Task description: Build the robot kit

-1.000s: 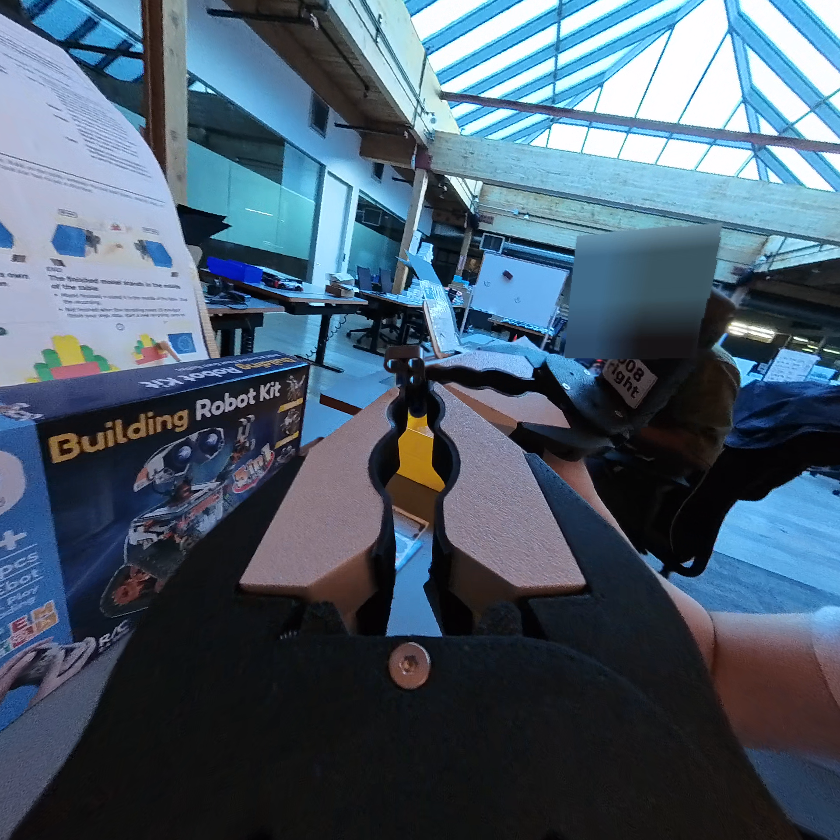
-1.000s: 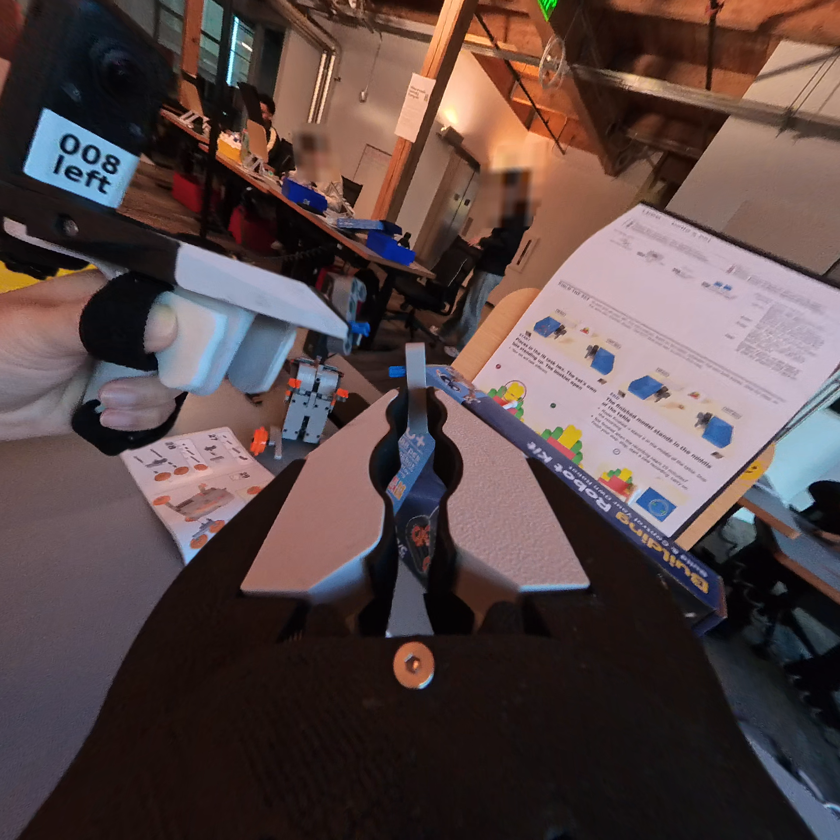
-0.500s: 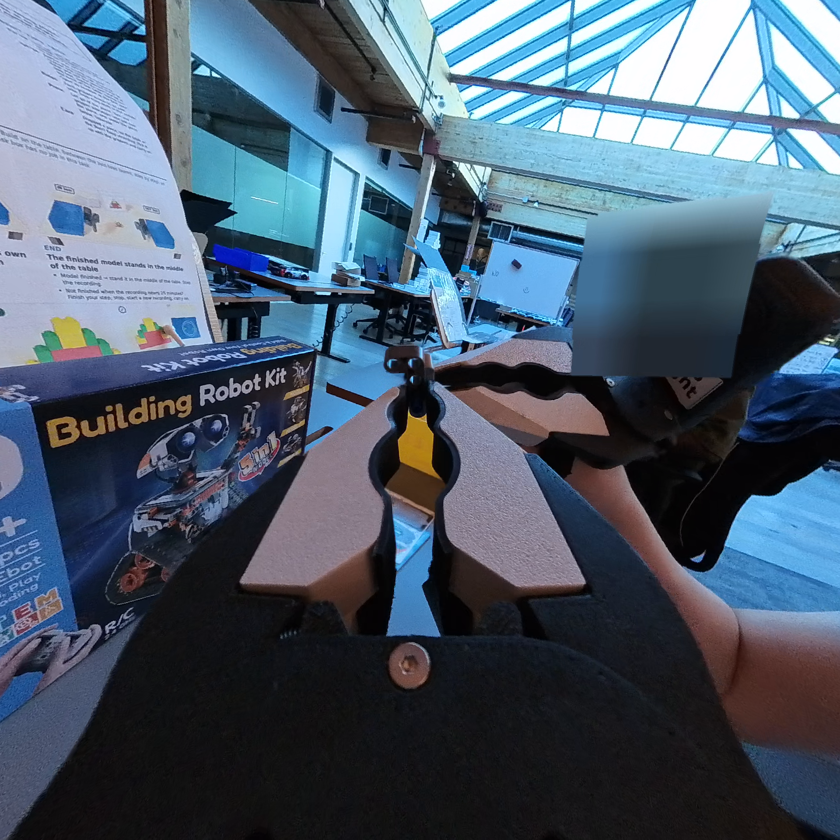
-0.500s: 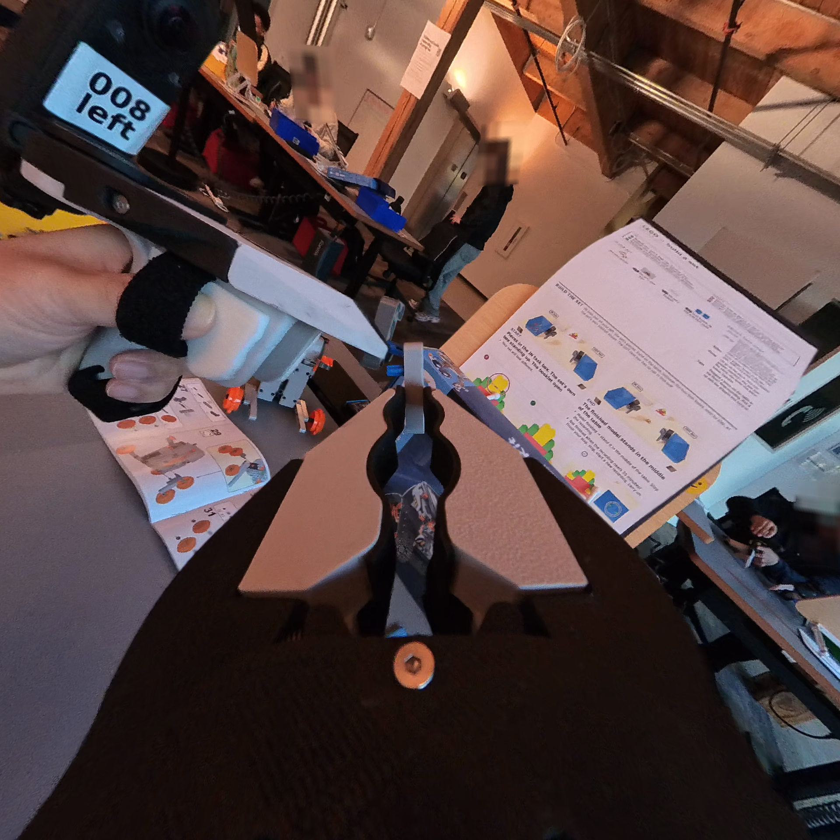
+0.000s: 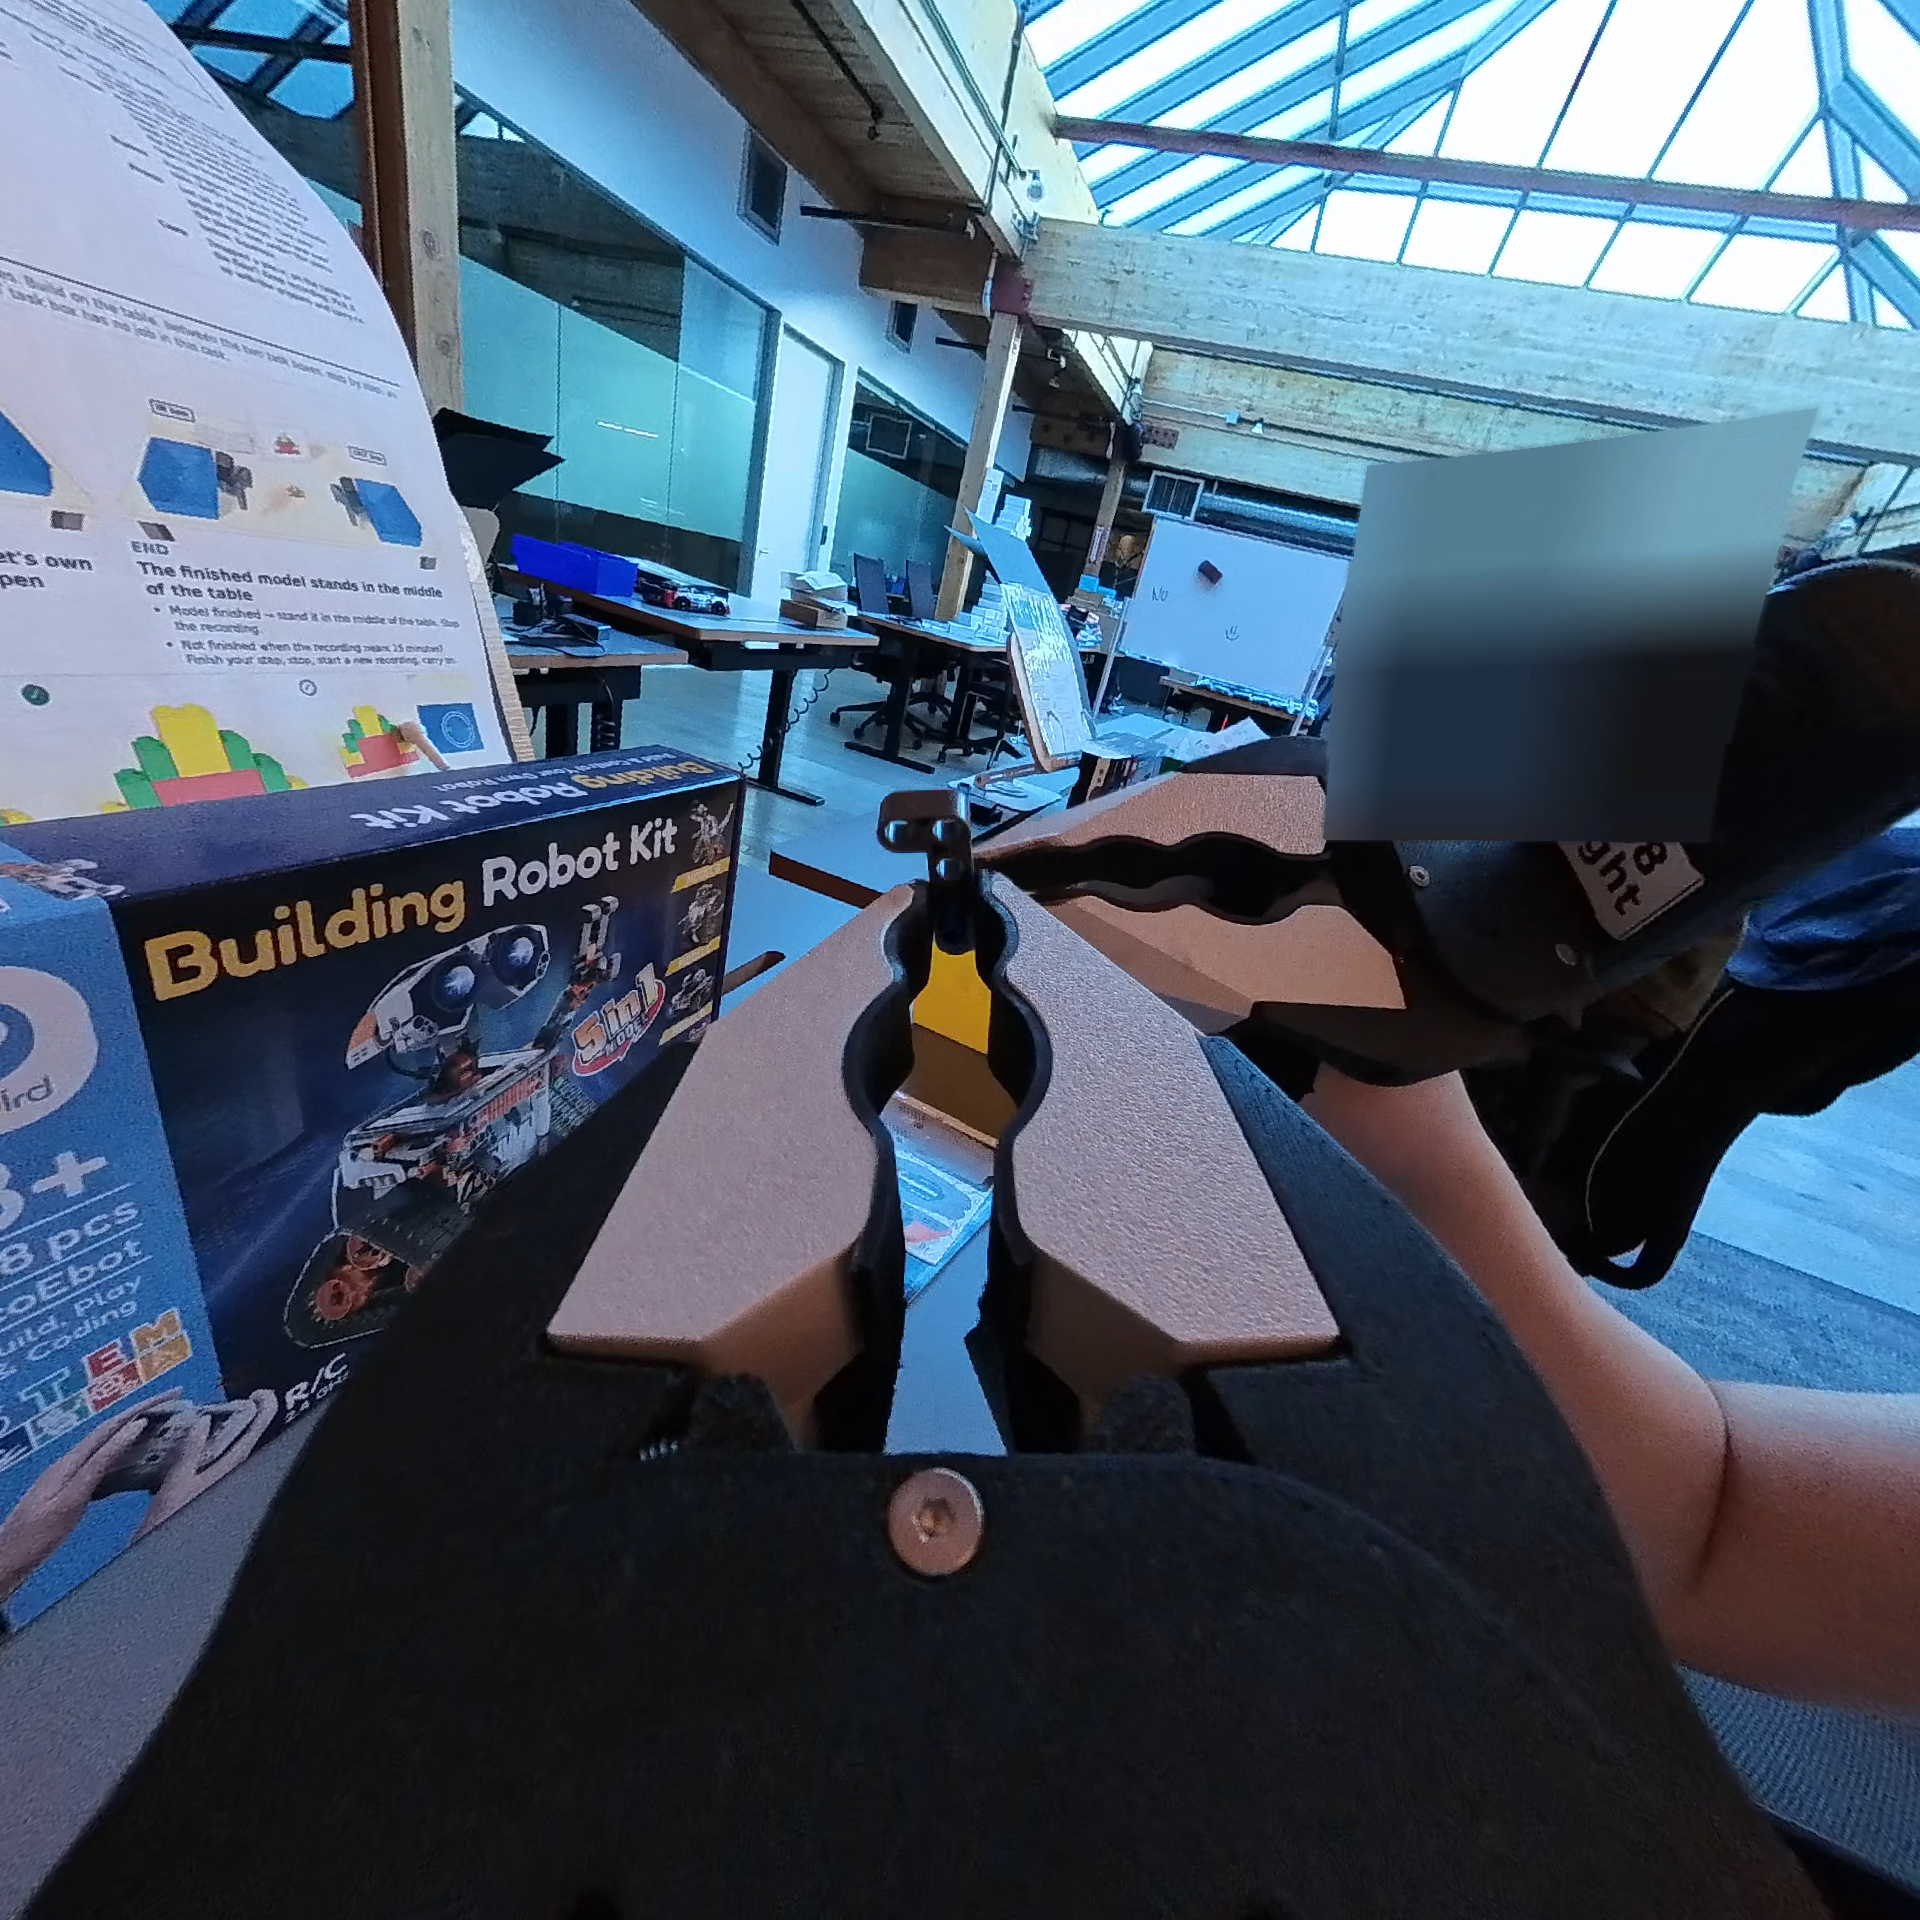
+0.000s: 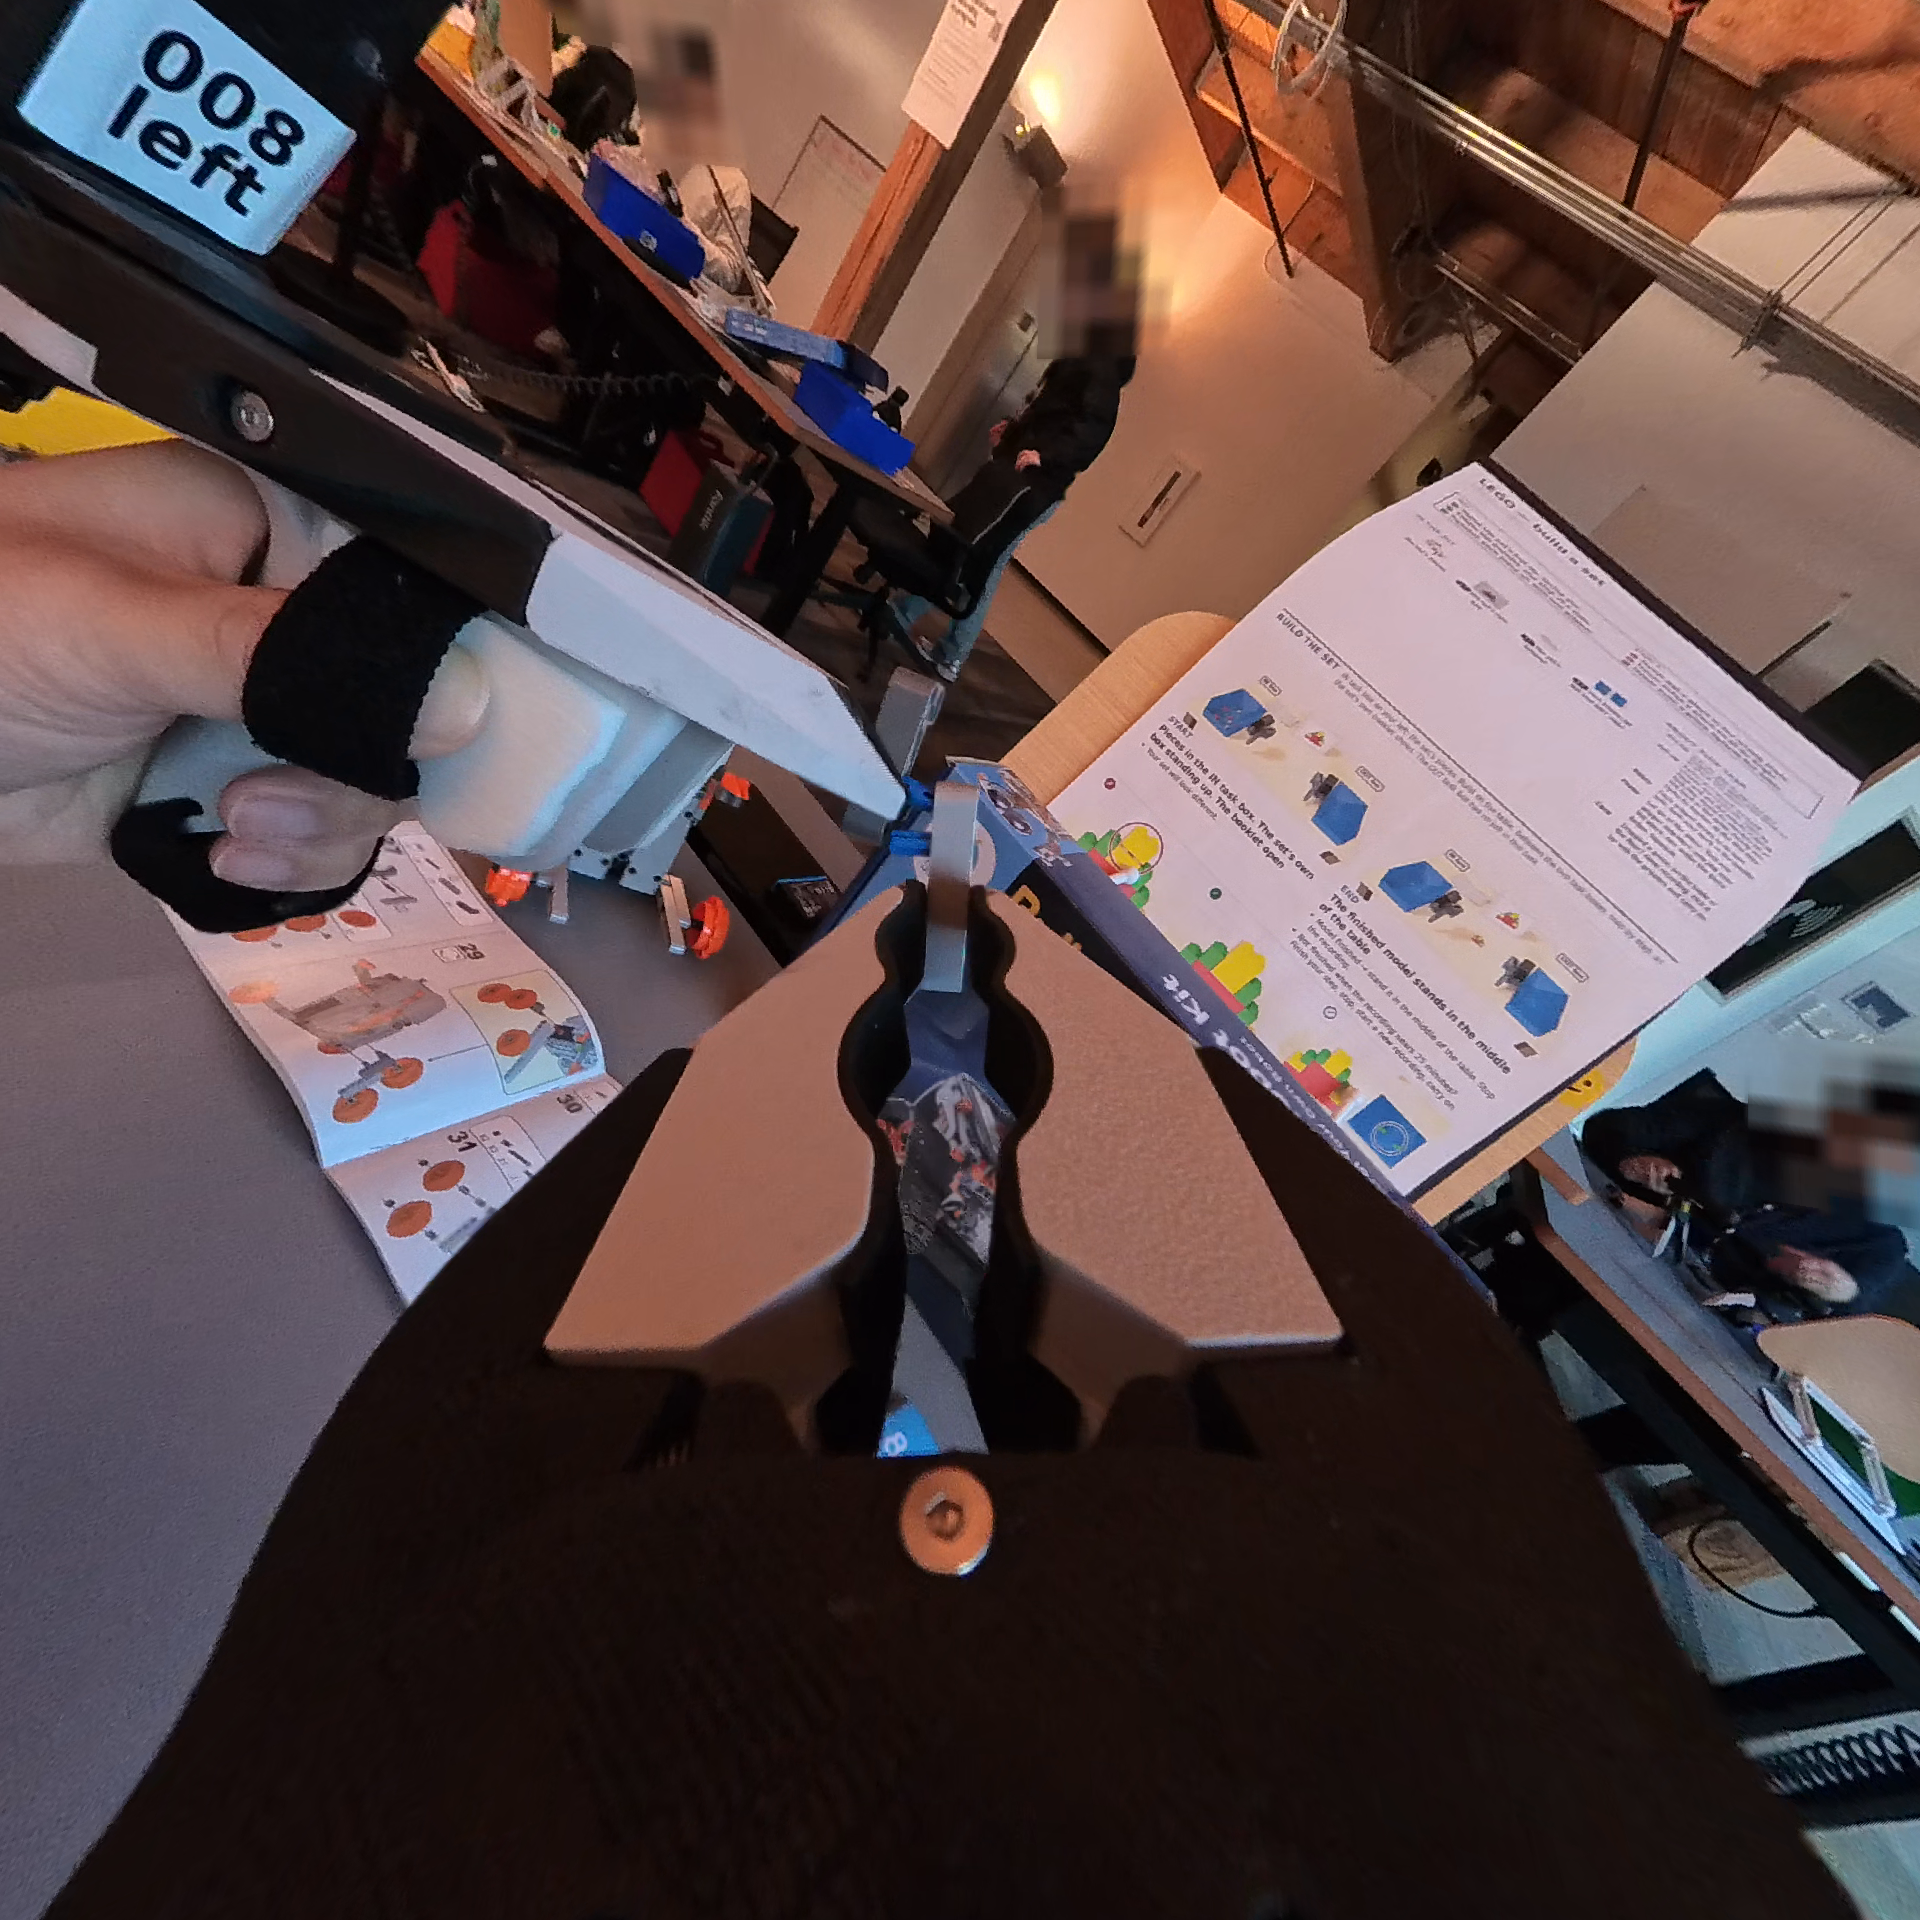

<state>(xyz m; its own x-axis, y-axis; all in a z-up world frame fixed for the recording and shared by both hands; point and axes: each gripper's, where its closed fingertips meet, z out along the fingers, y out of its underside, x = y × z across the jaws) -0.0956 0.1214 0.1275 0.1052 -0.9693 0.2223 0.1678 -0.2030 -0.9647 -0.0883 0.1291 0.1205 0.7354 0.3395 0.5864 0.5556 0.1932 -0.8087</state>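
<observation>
Two pinched parts brought tip to tip above the table.

The left gripper (image 5: 940, 883) is pressed together on a small dark grey beam (image 5: 928, 831) with round holes. The right gripper (image 6: 951, 914) pinches a flat light grey strip (image 6: 952, 883) upright at its tips. The two pairs of tips stand just beside each other, nearer than a second ago, and the right wrist view has tilted since. To the left stands a blue printed kit box (image 5: 416, 987), with a propped illustrated instruction sheet (image 5: 208, 468) behind it. An open booklet (image 6: 416, 1039) lies on the grey table (image 6: 125, 1143) near a part-built model with orange wheels (image 6: 644, 873). Each gripper bears a white printed label.
</observation>
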